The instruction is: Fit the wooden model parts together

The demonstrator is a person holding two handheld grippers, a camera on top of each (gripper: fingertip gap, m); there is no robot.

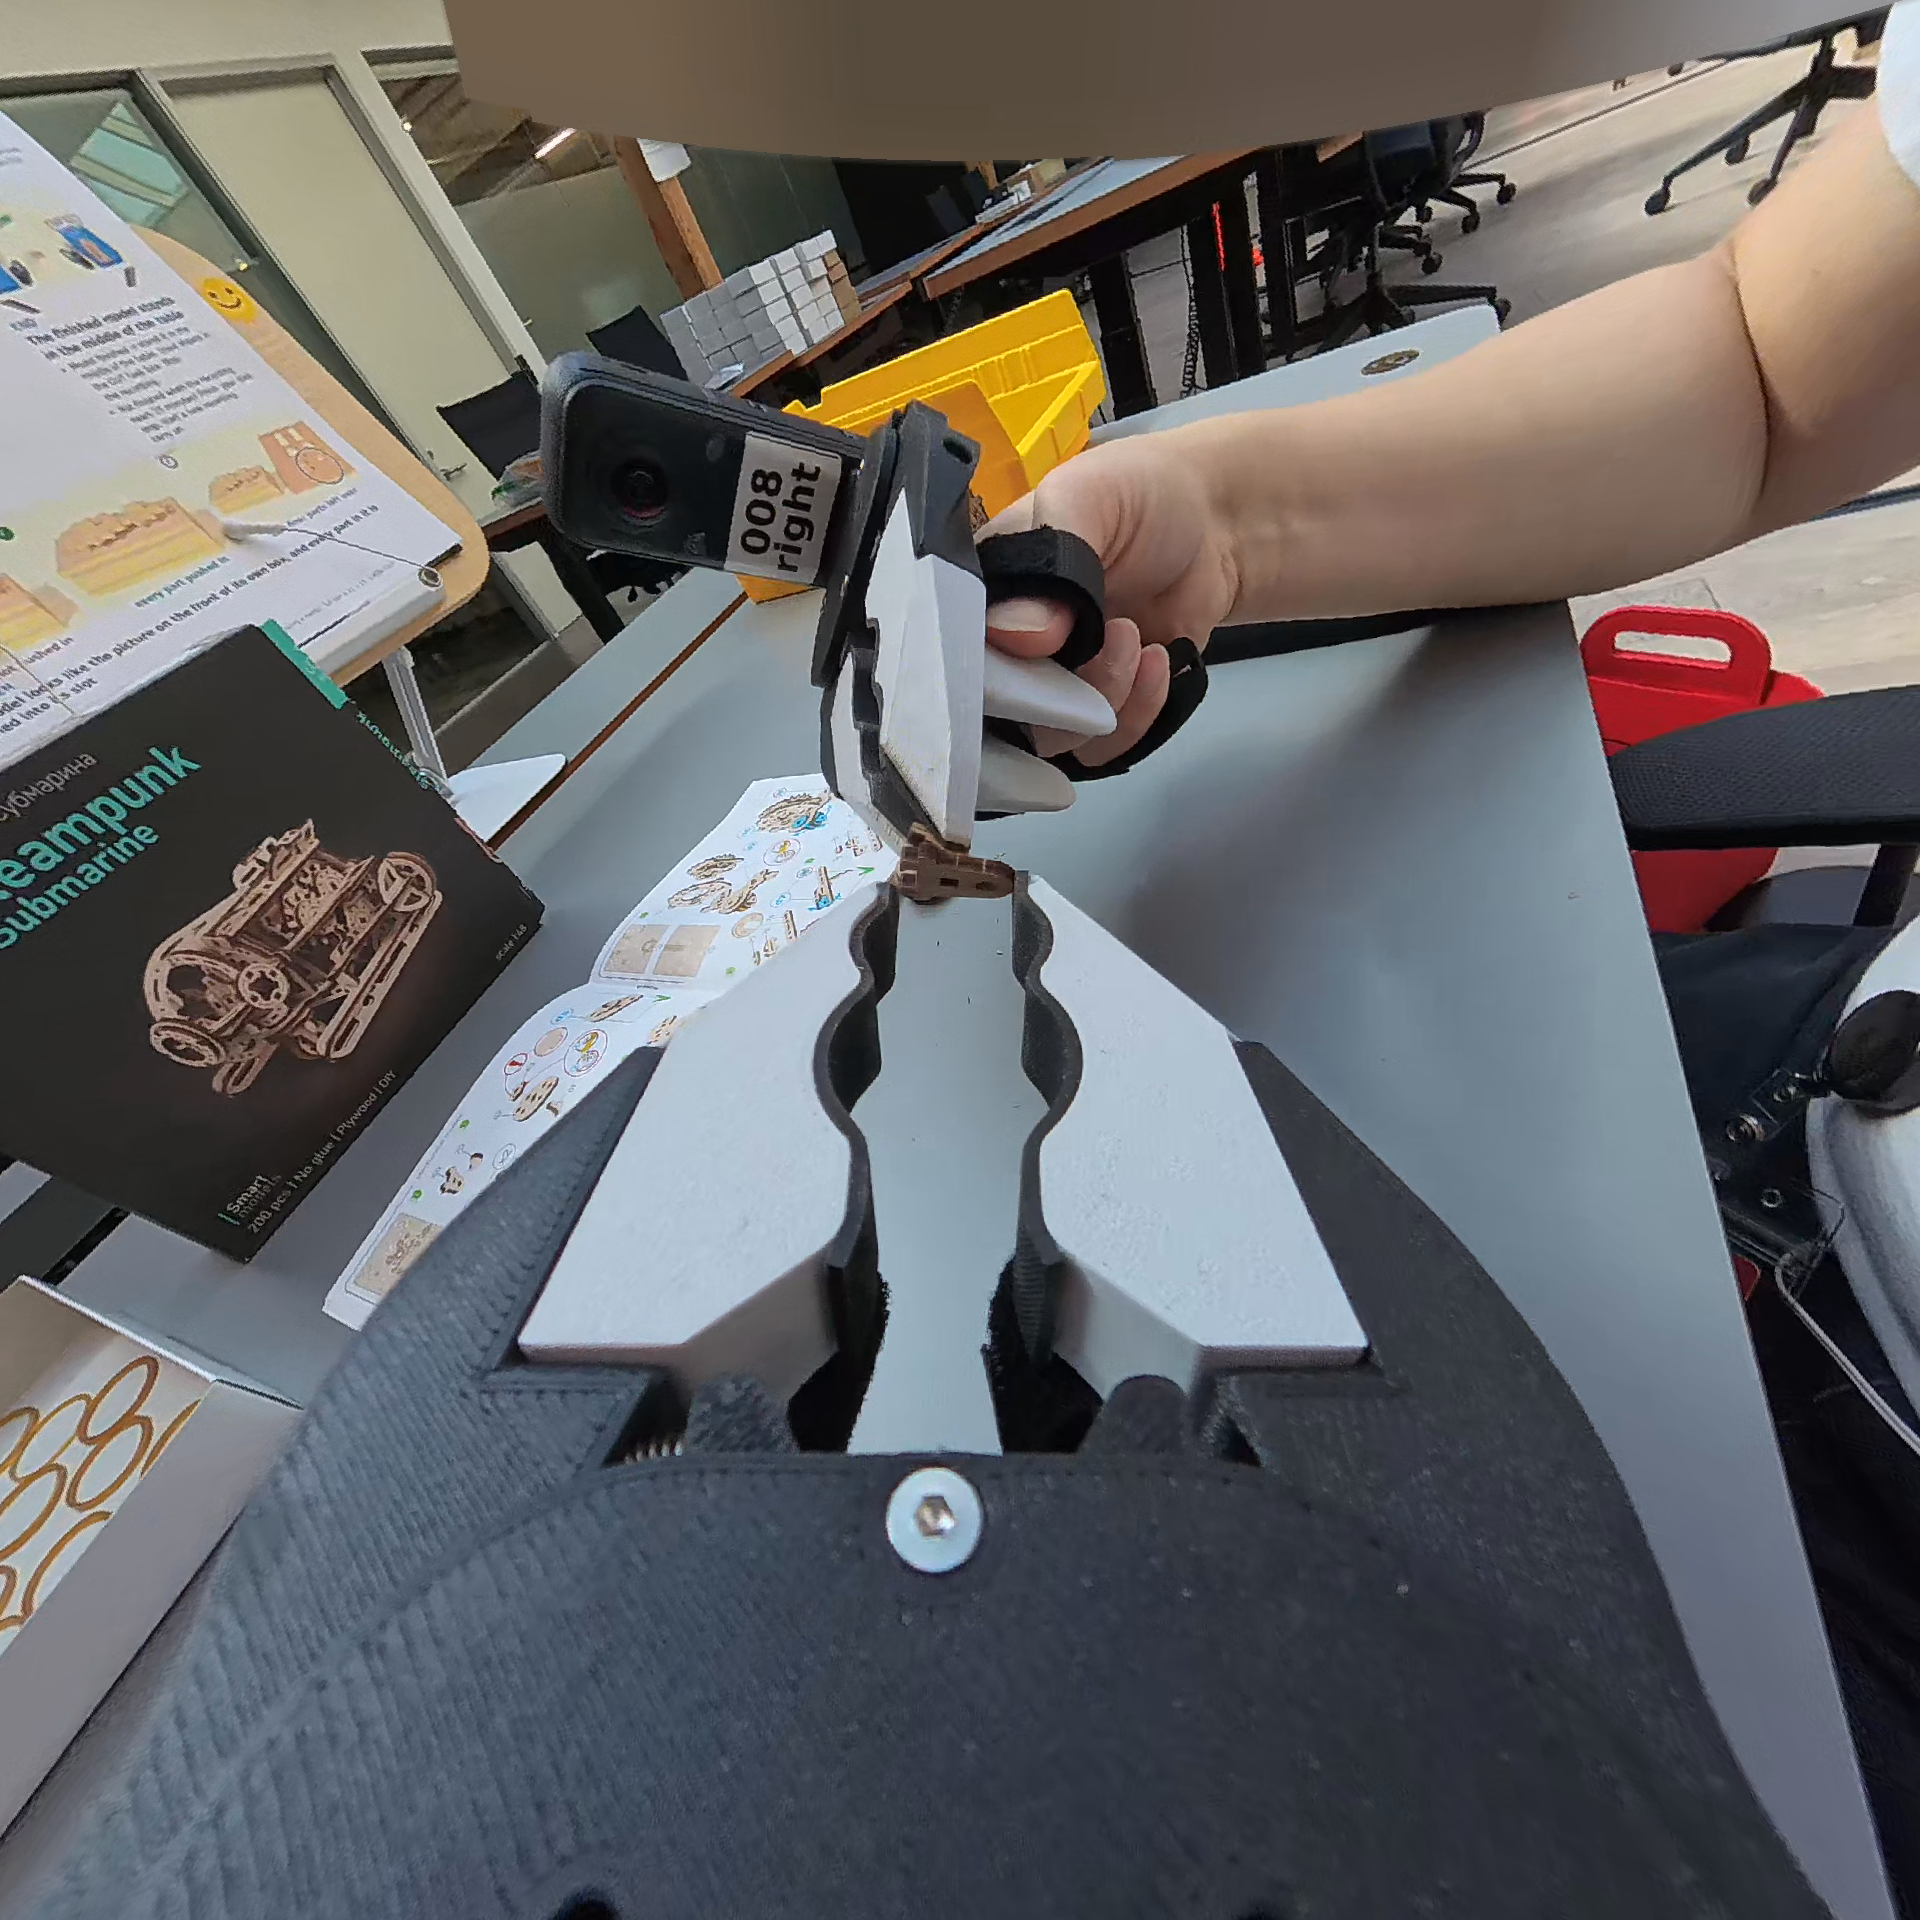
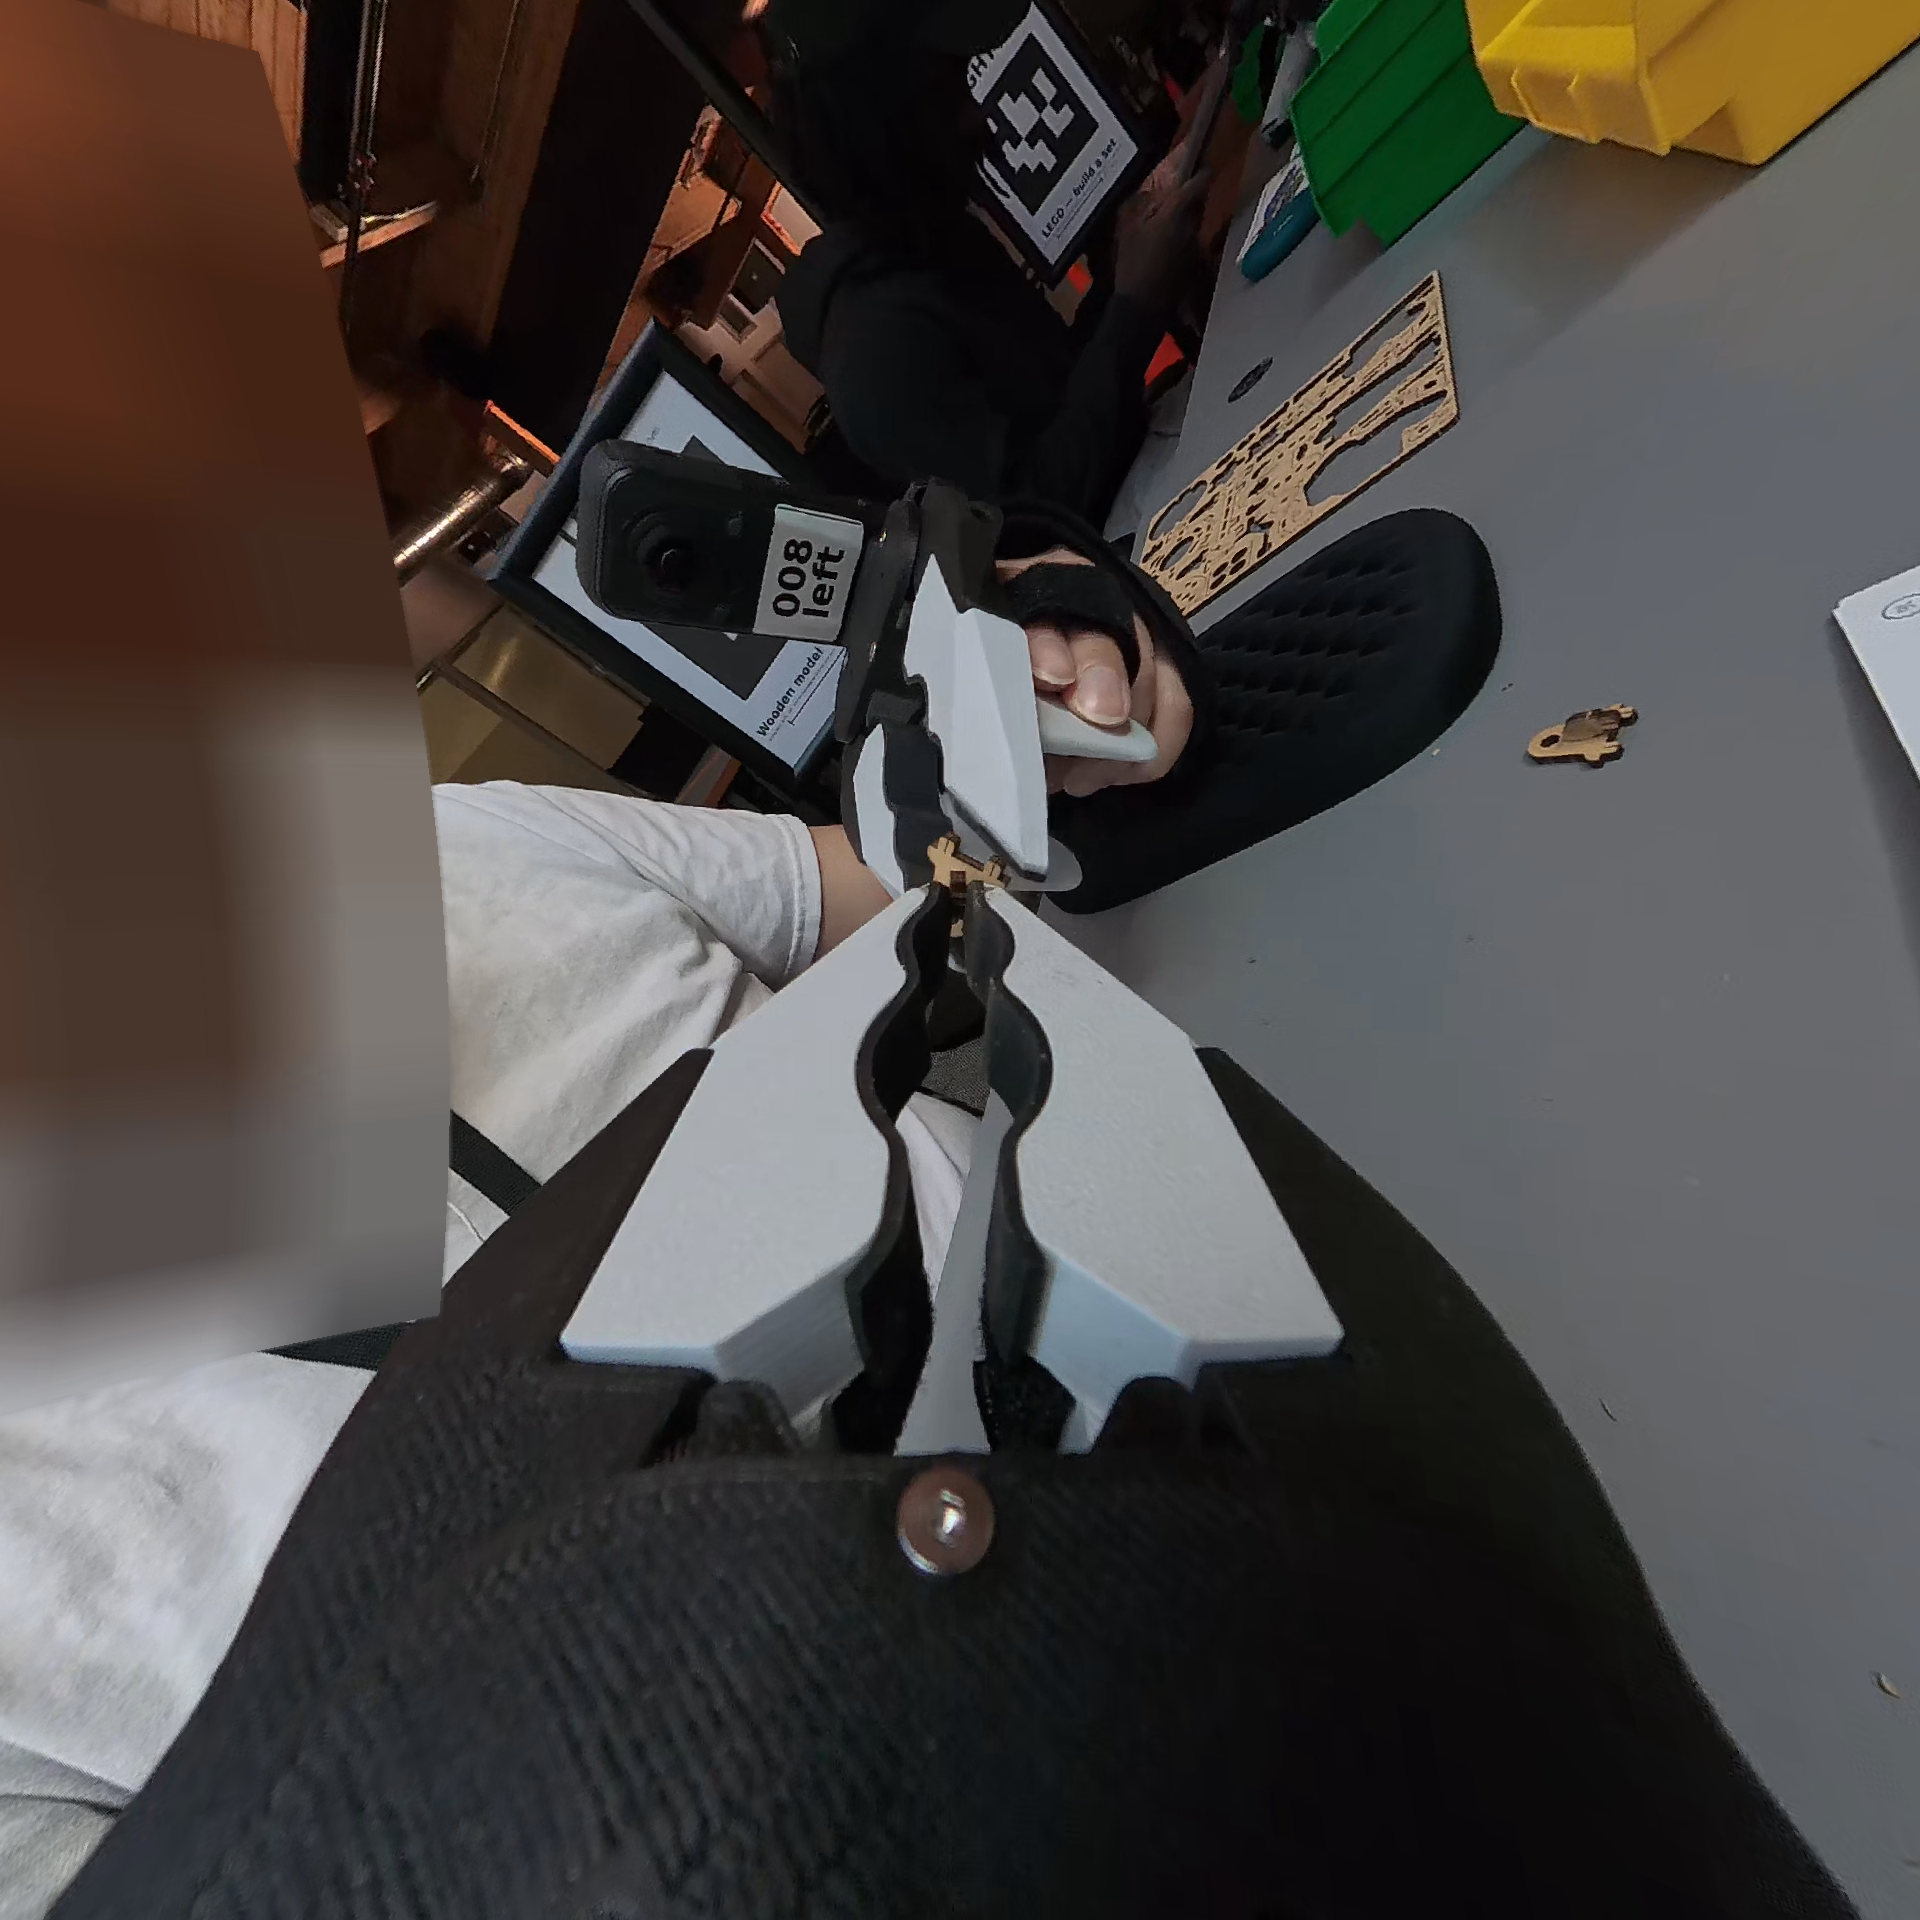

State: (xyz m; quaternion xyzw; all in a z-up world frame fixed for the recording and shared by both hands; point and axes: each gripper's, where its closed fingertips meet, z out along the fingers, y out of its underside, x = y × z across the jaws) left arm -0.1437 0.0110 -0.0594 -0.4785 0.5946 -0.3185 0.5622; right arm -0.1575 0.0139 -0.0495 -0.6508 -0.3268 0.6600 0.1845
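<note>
A small brown wooden part assembly [image 1: 956, 878] is held in the air above the grey table [image 1: 1299, 935], between the two grippers. My left gripper [image 1: 956, 896] is shut on it, its tips pinching the two ends. My right gripper [image 1: 928, 828] comes down from above, and its tips pinch a small upright bit of the same wood. In the right wrist view the wooden piece [image 2: 961, 871] sits at the tips of my right gripper [image 2: 961, 906], with the left gripper [image 2: 977, 854] facing it. I cannot tell where one part ends and the other begins.
A black model box [image 1: 239, 935], a folded instruction leaflet [image 1: 675, 966] and a booklet on a stand [image 1: 156, 416] lie to the left. A punched plywood sheet [image 2: 1320, 436], a loose wooden part [image 2: 1579, 732], a black mesh chair back [image 2: 1330, 707] and yellow bins [image 1: 987, 384] are nearby. Left and right tips are no more than a few centimetres apart.
</note>
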